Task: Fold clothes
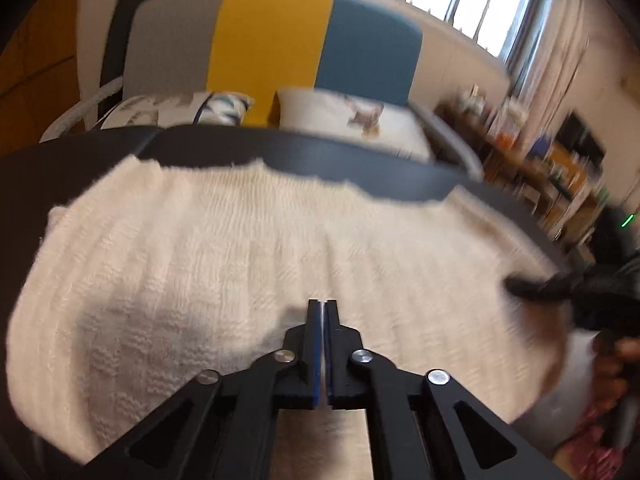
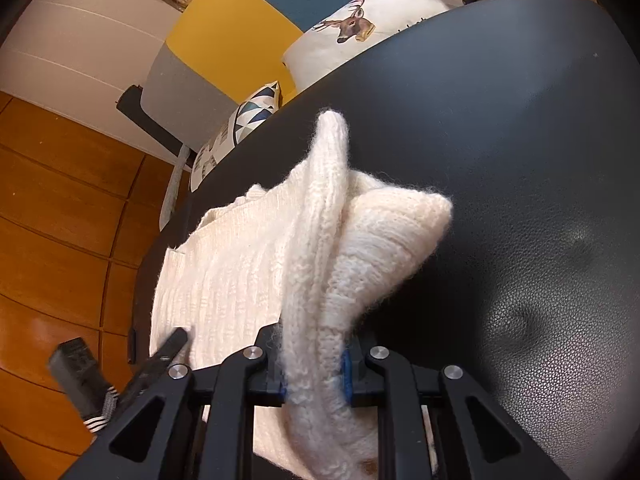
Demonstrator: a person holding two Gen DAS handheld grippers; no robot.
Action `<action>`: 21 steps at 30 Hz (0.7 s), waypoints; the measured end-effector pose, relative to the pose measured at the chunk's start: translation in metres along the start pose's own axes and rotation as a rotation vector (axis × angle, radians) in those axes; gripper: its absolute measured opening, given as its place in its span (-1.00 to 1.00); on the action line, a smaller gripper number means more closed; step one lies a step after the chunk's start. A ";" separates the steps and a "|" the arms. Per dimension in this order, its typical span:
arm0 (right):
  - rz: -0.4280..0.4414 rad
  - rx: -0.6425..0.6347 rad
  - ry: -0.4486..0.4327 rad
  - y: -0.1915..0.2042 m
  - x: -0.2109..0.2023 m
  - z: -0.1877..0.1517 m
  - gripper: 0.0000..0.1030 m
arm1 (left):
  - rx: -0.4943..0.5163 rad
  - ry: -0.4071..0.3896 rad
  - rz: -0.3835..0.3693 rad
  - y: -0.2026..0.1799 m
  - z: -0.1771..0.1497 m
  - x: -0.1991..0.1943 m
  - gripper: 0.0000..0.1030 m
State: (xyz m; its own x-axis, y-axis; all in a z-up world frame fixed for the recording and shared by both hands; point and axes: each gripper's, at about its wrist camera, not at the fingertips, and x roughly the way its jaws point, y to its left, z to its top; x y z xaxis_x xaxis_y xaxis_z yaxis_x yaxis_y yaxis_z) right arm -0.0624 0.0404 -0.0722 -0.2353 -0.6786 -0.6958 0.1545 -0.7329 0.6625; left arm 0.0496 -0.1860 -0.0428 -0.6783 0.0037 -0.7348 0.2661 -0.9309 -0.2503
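Note:
A cream knitted sweater [image 1: 240,248] lies spread on a black leather-topped table [image 1: 320,156]. My left gripper [image 1: 322,306] hovers over its middle with both fingers pressed together, and no cloth shows between them. In the right wrist view my right gripper [image 2: 314,364] is shut on a bunched fold of the sweater [image 2: 332,240], which stands up above the table [image 2: 520,160]. The left gripper's tip [image 2: 174,342] shows at the sweater's left edge. The right gripper [image 1: 524,288] appears blurred at the sweater's right edge.
Behind the table stands a sofa [image 1: 272,48] with grey, yellow and blue panels and patterned pillows [image 1: 348,120], one with a deer [image 2: 356,24]. A cluttered shelf [image 1: 552,168] is at the right. Wooden floor [image 2: 52,200] lies left of the table. A person's hand [image 1: 616,356] holds the right gripper.

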 end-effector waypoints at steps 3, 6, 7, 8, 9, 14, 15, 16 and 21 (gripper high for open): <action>0.009 0.019 0.001 -0.002 0.001 -0.001 -0.66 | 0.009 0.014 -0.025 -0.008 0.000 0.000 -0.99; 0.014 0.025 0.001 -0.003 0.001 -0.002 -0.66 | 0.037 0.058 0.006 -0.012 -0.012 0.009 -0.99; 0.014 0.026 0.000 -0.002 0.001 -0.003 -0.66 | 0.054 0.073 0.027 -0.013 -0.019 0.013 -0.99; 0.014 0.027 0.001 -0.002 0.002 -0.003 -0.66 | 0.077 0.080 0.042 -0.014 -0.025 0.018 -0.99; 0.013 0.029 0.003 -0.001 0.002 -0.003 -0.66 | 0.107 0.067 0.051 -0.016 -0.030 0.020 -0.99; 0.016 0.030 -0.001 0.004 -0.001 -0.003 -0.66 | 0.095 0.043 0.024 -0.010 -0.035 0.021 -0.99; 0.021 0.034 -0.002 0.006 -0.002 -0.003 -0.66 | 0.075 0.042 0.005 -0.006 -0.035 0.021 -0.99; 0.029 0.040 -0.003 0.007 -0.004 -0.003 -0.66 | 0.062 0.039 -0.012 -0.002 -0.035 0.021 -0.99; 0.038 0.062 0.022 0.024 -0.011 -0.001 -0.66 | 0.064 0.011 -0.027 0.000 -0.041 0.019 -0.98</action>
State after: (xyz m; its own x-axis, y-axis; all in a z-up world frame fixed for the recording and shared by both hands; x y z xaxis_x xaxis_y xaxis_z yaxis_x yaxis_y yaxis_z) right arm -0.0550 0.0303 -0.0488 -0.2092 -0.7069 -0.6757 0.1034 -0.7031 0.7036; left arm 0.0648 -0.1715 -0.0822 -0.6770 0.0331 -0.7352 0.2027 -0.9519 -0.2296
